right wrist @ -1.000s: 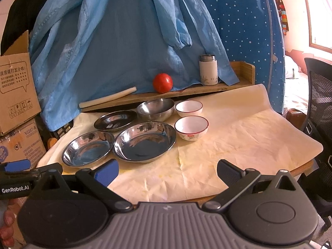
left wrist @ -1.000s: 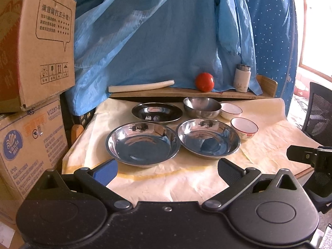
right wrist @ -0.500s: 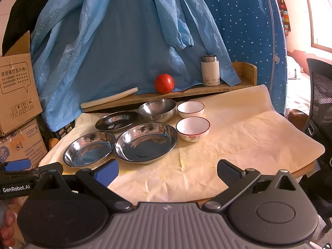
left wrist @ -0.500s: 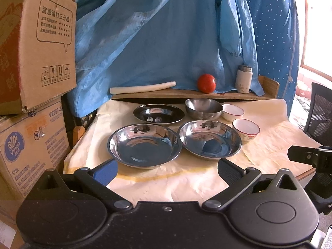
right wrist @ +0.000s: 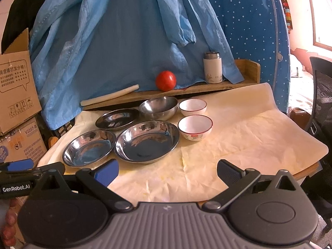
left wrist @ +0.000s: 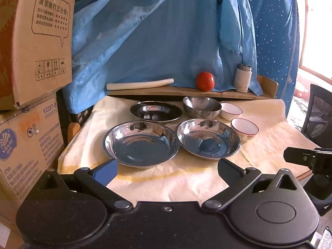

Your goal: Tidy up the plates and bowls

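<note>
Both grippers' jaws spread wide, gripping nothing; steel plates (left wrist: pixel 142 144), bowls (right wrist: pixel 195 126) hold nothing.

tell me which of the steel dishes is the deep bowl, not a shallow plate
The steel bowl in the back row, just left of the far white bowl. Its sides are tall and rounded; the other three steel dishes are shallow.
</note>
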The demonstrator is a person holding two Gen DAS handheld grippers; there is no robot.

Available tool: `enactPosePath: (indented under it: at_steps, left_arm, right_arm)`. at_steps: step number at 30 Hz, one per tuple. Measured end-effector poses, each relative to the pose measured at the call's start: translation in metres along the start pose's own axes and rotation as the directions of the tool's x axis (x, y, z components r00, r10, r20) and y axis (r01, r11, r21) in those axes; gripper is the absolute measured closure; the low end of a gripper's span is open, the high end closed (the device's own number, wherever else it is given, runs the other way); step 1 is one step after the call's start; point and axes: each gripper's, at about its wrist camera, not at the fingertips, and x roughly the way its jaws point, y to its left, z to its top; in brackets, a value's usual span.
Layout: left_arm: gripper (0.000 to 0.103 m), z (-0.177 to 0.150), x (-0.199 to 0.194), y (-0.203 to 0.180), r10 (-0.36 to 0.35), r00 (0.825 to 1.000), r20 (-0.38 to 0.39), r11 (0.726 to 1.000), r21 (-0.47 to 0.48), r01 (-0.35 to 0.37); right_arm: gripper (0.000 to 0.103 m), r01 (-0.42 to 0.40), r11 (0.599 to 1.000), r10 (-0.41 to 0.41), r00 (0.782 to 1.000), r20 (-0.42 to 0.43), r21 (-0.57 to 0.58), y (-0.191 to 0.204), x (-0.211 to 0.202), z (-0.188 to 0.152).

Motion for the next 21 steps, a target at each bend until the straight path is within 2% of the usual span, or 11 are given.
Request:
enactPosePath:
  at_steps: [7,14,21]
  left_arm:
    - [0.001,0.001,0.01,0.01,-0.013,0.999,-0.04,0.999,-0.046,0.011]
    - [0.001,0.006,0.027,0.02,0.043,0.995,-0.087,0.994,-0.096,-0.051]
    - [0.001,0.019,0.058,0.029,0.08,0.986,-0.144,0.975,-0.197,-0.108]
  right_arm:
    - [0.0,-0.019,1.0,0.019,0.999,-0.031,-0.008,0.004,0.013,0.001]
    - [0.0,-0.055,0.998,0.054,0.997,-0.056,-0.025,0.006,0.031,0.008]
    - [0.0,-0.116,0.991,0.11,0.991,-0.077,-0.073,0.0,0.065,0.029]
